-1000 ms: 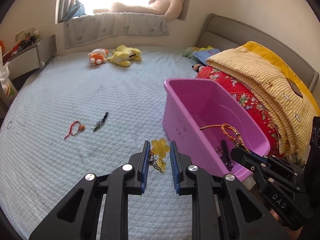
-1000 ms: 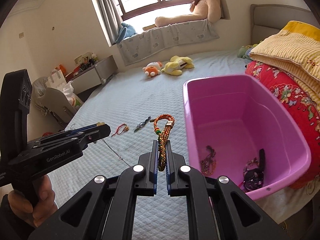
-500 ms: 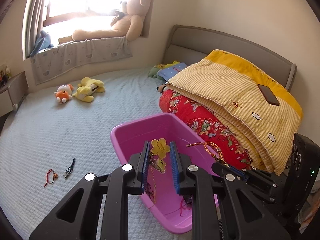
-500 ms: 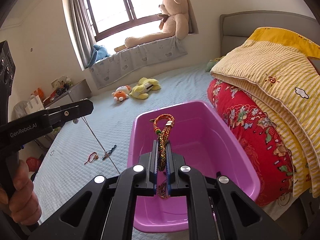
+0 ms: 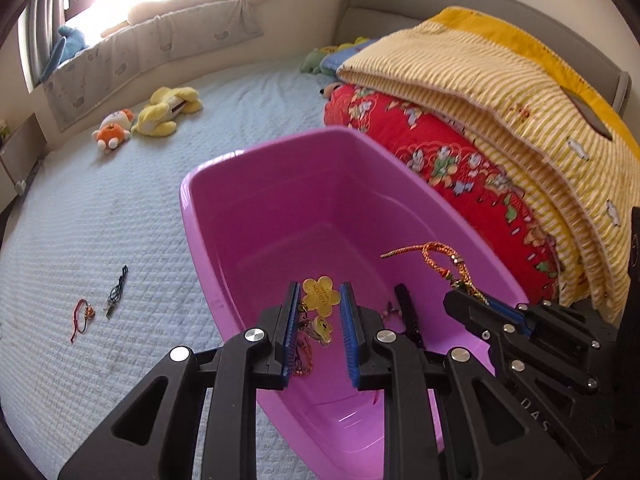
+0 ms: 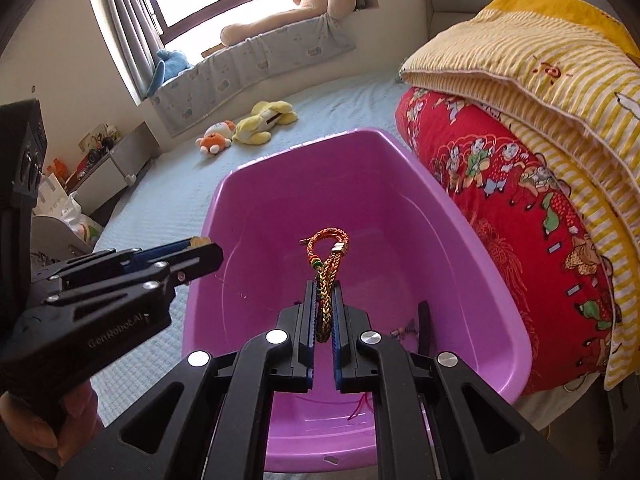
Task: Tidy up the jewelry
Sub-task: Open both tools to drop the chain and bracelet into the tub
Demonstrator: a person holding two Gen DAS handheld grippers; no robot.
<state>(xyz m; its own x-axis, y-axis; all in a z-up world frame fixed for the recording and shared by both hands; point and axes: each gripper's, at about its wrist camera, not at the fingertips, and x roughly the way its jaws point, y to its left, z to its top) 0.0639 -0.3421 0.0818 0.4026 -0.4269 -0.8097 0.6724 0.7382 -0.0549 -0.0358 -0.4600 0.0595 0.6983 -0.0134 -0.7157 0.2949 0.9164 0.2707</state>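
A pink plastic tub [image 5: 288, 184] [image 6: 400, 168] stands on the bed. My left gripper [image 5: 320, 312] hovers over the tub's near end with its jaws apart; a yellow flower-tag charm [image 5: 321, 300] with a chain hangs against the left pad. My right gripper [image 6: 323, 312] is shut on a braided orange-red bracelet [image 6: 326, 268] [image 5: 444, 260], held over the tub. A black piece [image 5: 406, 312] and red cords lie inside the tub. A red cord bracelet [image 5: 82, 314] and a dark cord [image 5: 117, 292] lie on the bedspread left of the tub.
Folded quilts, red [image 5: 460, 168] and yellow-striped [image 5: 520, 92], are stacked right of the tub. Plush toys [image 5: 160, 114] lie farther up the bed. A big teddy bear [image 6: 304, 4] sits on the window ledge. A bedside cabinet [image 6: 108, 160] stands left.
Both grippers have swung from the bedspread to over the tub and dropped closer to it. The charm and the braided bracelet came along with them.
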